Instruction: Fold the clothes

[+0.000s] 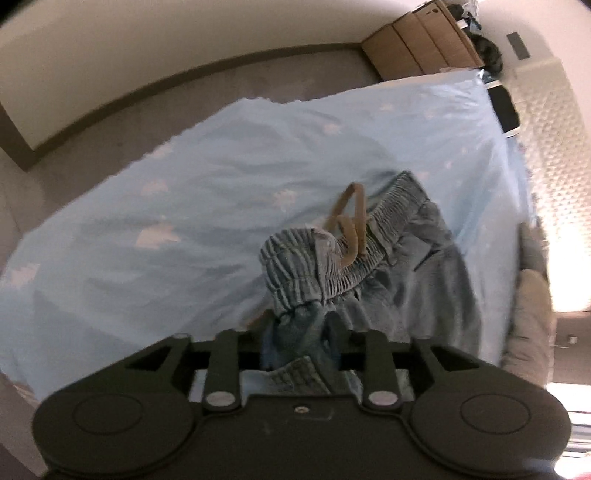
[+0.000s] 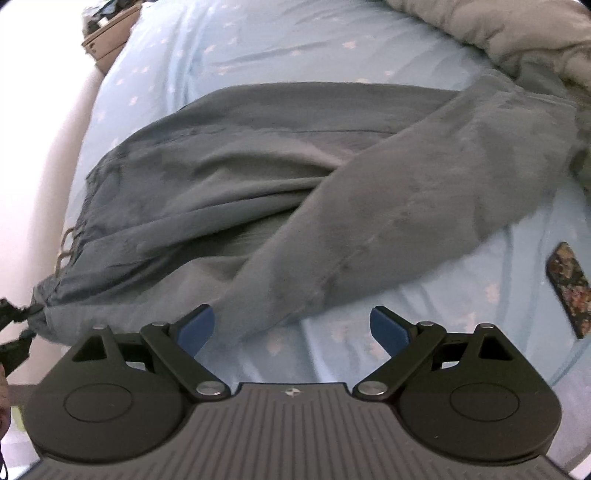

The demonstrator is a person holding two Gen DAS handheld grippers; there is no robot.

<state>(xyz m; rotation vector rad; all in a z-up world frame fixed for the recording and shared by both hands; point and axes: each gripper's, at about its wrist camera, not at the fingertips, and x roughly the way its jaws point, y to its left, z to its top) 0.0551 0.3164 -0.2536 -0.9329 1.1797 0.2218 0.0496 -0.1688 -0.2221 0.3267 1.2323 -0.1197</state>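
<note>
The trousers were soft, matt grey-blue cloth, washed like light denim, with a ribbed, gathered waistband and a flat tan drawstring of woven cord. The bed sheet under them was thin, smooth pale-blue cotton-like fabric printed with small white shapes and lightly creased, and the quilt at its edge looked puffy, matt grey. Both grippers were matt black plastic with bright metal rivets; the right gripper carried smooth blue pads, and brown cardboard boxes stood by the wall.
</note>
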